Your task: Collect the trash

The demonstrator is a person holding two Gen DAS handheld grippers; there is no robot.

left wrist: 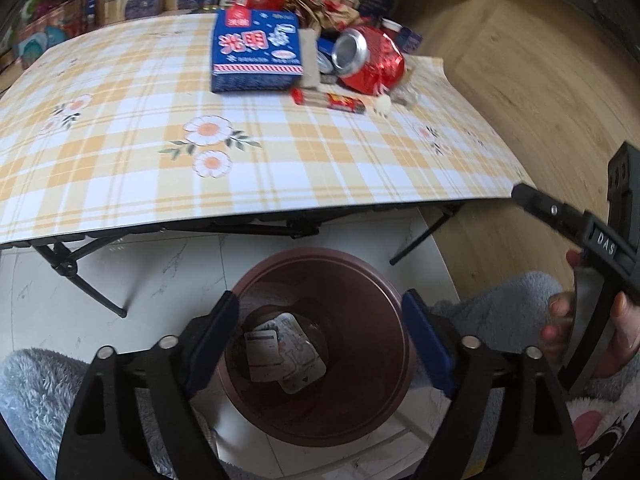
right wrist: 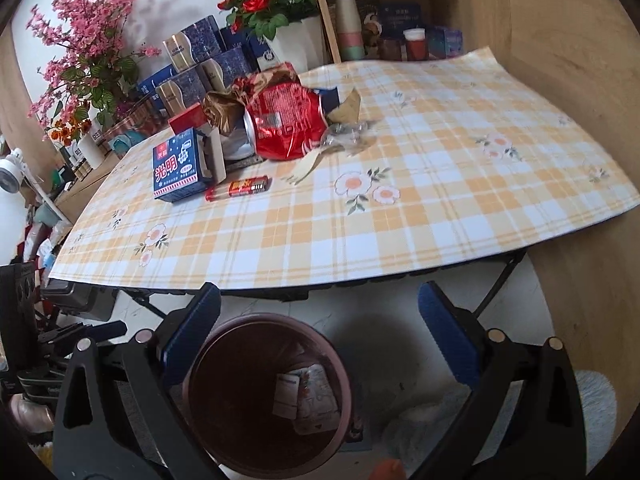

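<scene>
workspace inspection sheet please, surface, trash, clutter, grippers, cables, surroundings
surface: folding table under a yellow plaid floral cloth, near part bare.
job's things: crushed red can, blue carton, small red wrapper, and crumpled gold wrapper clustered at the far side; brown waste bin on the floor below the table's front edge, with flat packaging inside.
clutter: clear plastic scraps beside the can.
grippers: left gripper open above the bin, nothing between its fingers; right gripper open, empty, also over the bin.
cables: nothing seen.
surroundings: boxes and artificial flowers behind the table, wood shelving, pale tile floor.
</scene>
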